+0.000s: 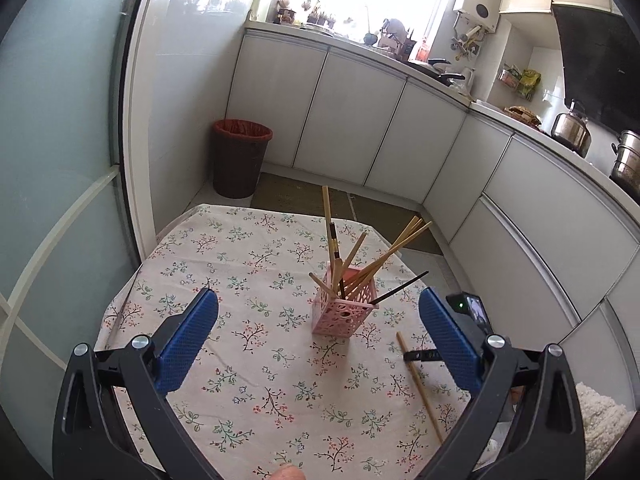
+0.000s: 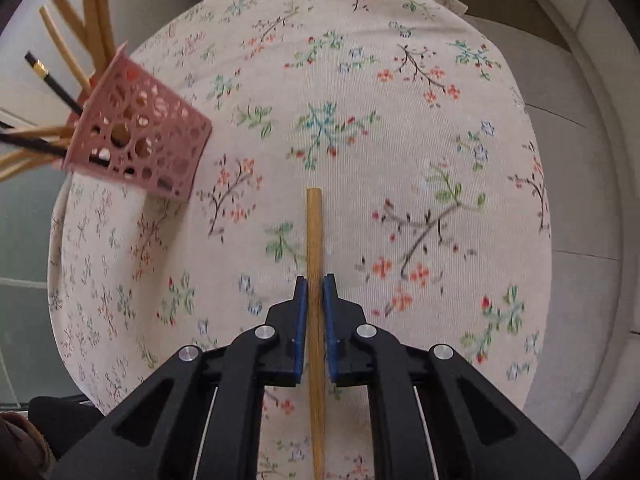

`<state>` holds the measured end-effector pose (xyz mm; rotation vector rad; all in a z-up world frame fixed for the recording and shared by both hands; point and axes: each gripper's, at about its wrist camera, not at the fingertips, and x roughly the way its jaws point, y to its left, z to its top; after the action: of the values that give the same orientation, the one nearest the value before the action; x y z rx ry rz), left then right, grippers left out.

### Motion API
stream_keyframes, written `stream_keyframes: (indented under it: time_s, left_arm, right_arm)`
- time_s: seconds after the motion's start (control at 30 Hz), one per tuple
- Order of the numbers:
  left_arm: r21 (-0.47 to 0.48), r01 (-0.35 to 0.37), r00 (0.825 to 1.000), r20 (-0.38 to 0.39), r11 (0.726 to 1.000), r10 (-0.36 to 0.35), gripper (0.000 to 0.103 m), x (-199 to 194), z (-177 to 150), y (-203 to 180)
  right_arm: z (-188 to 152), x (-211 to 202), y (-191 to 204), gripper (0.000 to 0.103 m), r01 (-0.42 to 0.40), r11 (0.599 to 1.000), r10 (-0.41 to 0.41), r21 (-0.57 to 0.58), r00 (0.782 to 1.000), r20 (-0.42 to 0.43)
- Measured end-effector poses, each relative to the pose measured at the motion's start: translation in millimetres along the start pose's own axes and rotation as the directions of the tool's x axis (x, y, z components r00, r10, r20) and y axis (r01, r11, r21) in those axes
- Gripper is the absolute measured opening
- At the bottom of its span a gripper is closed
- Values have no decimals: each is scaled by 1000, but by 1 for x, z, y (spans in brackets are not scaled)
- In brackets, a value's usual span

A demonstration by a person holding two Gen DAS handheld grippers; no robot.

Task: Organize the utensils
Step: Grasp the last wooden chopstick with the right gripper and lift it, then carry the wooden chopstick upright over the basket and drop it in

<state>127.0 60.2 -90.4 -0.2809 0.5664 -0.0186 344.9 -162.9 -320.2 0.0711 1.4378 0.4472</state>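
A small table (image 1: 192,264) with a flowery cloth stands in a kitchen. A pink holder (image 1: 344,312) full of holes stands upright on the cloth, nearer the far edge of the table and a bit toward the right side. Many wooden chopsticks (image 1: 384,256) stick up out of it and lean out in all directions, and a few dark chopsticks (image 1: 400,289) lean among them. The left gripper (image 1: 318,336) hangs over the near part of the table with its blue fingers (image 1: 188,340) far apart and nothing between them. In the left wrist view, one wooden chopstick (image 2: 315,248) lies flat on the cloth near the right edge of the table, close beside the pink holder but not touching it. The right gripper (image 2: 315,280) points down at this chopstick. Its two blue pads (image 2: 301,312) are drawn in close, one on each side of the stick, and they squeeze it. The stick runs straight between the pads and pokes out past the tips toward the middle of the table. A brown bin (image 1: 239,156) stands on the floor past the far edge of the table.
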Motion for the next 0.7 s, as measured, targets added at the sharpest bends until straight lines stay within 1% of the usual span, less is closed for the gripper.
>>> stream_keyframes:
  time_s: [0.03,0.13,0.17,0.2,0.23,0.27,0.3,0.33,0.4,0.43,0.47,0.5,0.57,0.67,0.7]
  left_arm:
    - [-3,3,1000,6,1000,-3,96,-2,0,1]
    - [-2,2,1000,7,1000,-2,96,-4,2,1]
    - [-2,1,1000,11,1000,-1,96,-5,3,1]
    - [0,-4,1000,17,1000,4,96,-7,3,2]
    - [3,-14,1000,24,1000,14,96,-8,4,3]
    - [3,-24,999,31,1000,24,96,-10,5,5]
    - [-2,-27,999,37,1000,27,96,-12,5,7]
    - [-11,-24,999,38,1000,25,96,-13,6,10]
    - [-36,-13,999,31,999,14,96,-14,6,17]
    - [-49,-6,1000,28,999,7,96,-15,7,20]
    - [-64,6,1000,28,998,-4,96,-16,8,24]
    - [-77,18,999,33,997,-15,96,-18,9,26]
    - [-85,25,998,57,996,-20,96,-25,11,29]
    - [-86,19,996,86,996,-12,96,-32,13,30]
    - [-85,19,996,90,996,-11,96,-34,13,31]
  right_arm:
    - [-2,1,5,22,7,1000,-8,-2,1000,-24]
    - [5,4,23,51,33,999,-34,-16,999,-28]
    - [9,7,30,53,57,998,-57,-20,998,-21]
    - [12,11,37,50,109,994,-109,-27,994,-15]
    - [13,12,42,33,172,985,-172,-24,985,0]
    - [13,11,46,19,231,973,-231,-20,973,15]
    - [11,9,45,8,214,977,-214,-8,977,18]
    - [7,7,43,8,196,980,-196,19,980,23]
    - [-8,-1,39,8,213,976,-216,52,975,59]
    - [-21,-13,33,8,179,981,-186,67,977,108]
    - [-32,-29,35,8,127,989,-139,71,972,188]
    - [-45,-48,41,8,87,994,-103,67,956,274]
    - [-66,-91,56,8,19,999,-38,50,912,409]
    - [-86,-152,83,8,-17,1000,11,7,833,553]
    - [-93,-168,92,8,-21,1000,17,0,803,596]
